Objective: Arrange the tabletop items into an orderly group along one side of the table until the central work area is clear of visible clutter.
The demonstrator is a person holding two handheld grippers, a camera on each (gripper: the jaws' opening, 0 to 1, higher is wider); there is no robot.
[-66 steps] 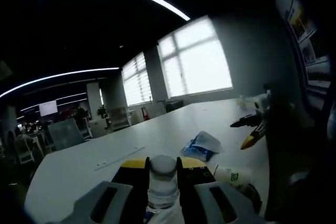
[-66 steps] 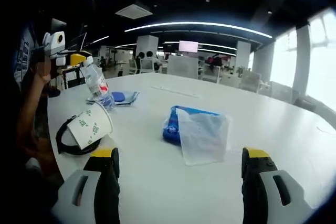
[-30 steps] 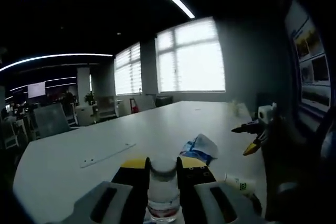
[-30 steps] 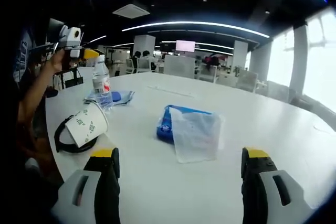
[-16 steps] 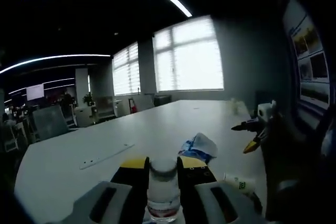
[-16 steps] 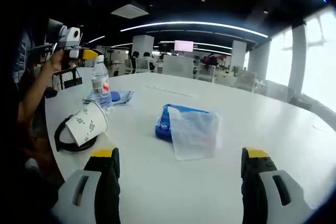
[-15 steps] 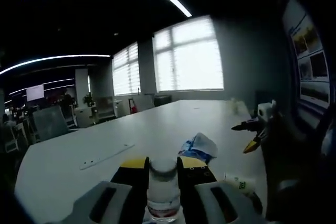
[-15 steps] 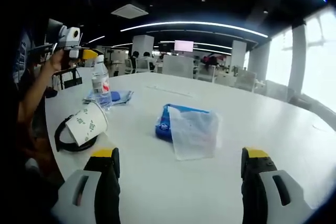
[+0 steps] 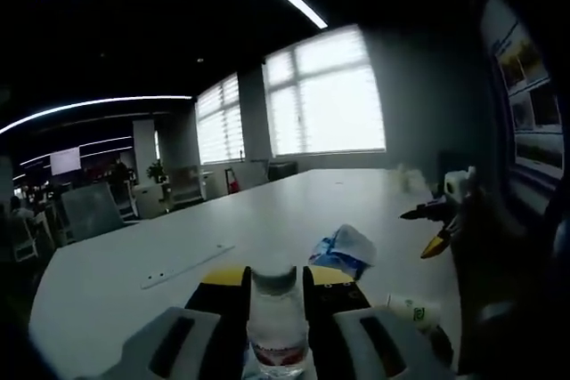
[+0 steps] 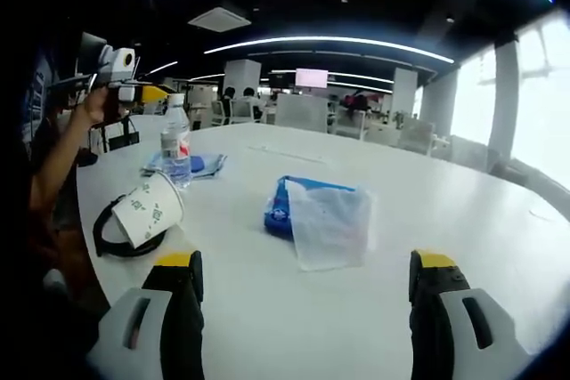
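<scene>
**A:** Where is your left claw (image 9: 276, 275)?

**B:** Your left claw sits at the near corner of the white surface (image 9: 134, 255). Its two jaws press against either side of the water bottle (image 9: 277, 331), just below the cap. The right gripper view has the bottle (image 10: 175, 153) upright, with its base down on the surface beside a blue packet (image 10: 203, 165), and your hand (image 10: 93, 106) holds the claw up at cap height.

**A:** And your right claw (image 10: 307, 262)?

**B:** It is spread wide, with nothing between the jaws. It hovers over the near edge of the surface (image 10: 463, 211). In the left gripper view its black and yellow tips (image 9: 427, 230) come in from the right, also apart.

**A:** What else lies out there?

**B:** A paper cup (image 10: 148, 212) lies tipped on its side, resting on a black loop (image 10: 109, 244) near the edge by you. Farther in, between your right claw's jaws, lies a blue pouch (image 10: 278, 211) partly covered by a clear plastic bag (image 10: 328, 224). Beyond it a thin pale strip (image 10: 287, 156) lies flat. From the left gripper view you see the pouch (image 9: 342, 251) just past the bottle, and the cup (image 9: 411, 311) off to the right.
</scene>
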